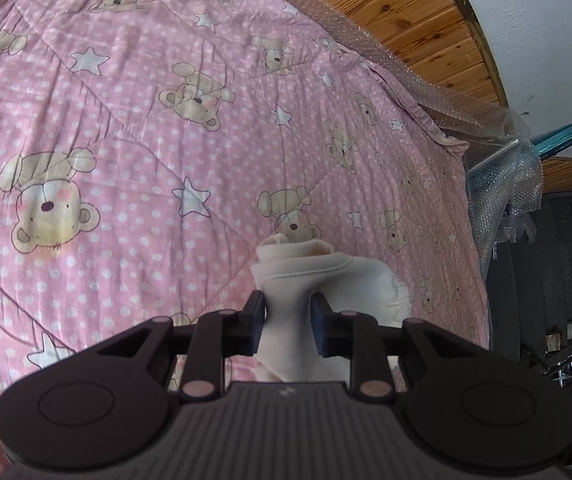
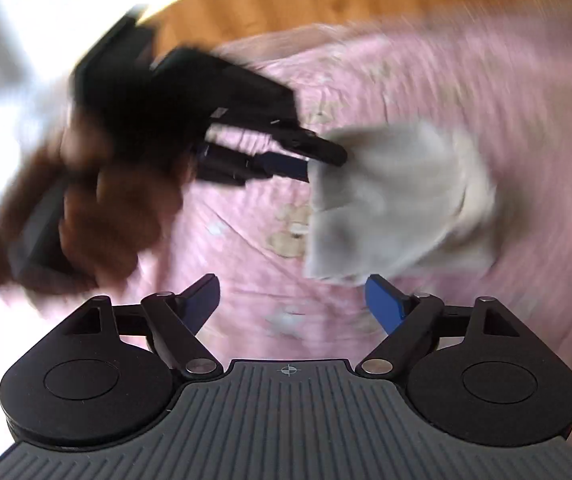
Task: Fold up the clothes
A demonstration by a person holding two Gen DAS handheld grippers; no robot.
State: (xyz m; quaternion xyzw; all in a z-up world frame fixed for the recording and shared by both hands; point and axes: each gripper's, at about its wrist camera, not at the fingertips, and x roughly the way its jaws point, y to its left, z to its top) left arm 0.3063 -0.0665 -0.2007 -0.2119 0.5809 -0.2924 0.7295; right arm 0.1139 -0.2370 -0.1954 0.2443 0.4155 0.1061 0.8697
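Note:
A small cream garment (image 1: pixel 326 276) lies bunched on the pink quilt (image 1: pixel 126 140). My left gripper (image 1: pixel 288 320) is shut on it, and the cloth is pinched narrow between the two blue pads. The right wrist view is blurred. It shows the same garment (image 2: pixel 386 200) as a pale grey-cream heap, with the left gripper (image 2: pixel 314 160) gripping its upper left corner and a hand (image 2: pixel 106 208) behind it. My right gripper (image 2: pixel 294 300) stands open just short of the garment's near edge, with only quilt between its fingers.
The quilt, printed with bears and stars, covers the whole bed. A wooden board (image 1: pixel 406 12) wrapped in bubble film (image 1: pixel 506 184) runs along the bed's far edge, with a white wall behind it. A dark floor area (image 1: pixel 546 280) lies beyond the bed's right side.

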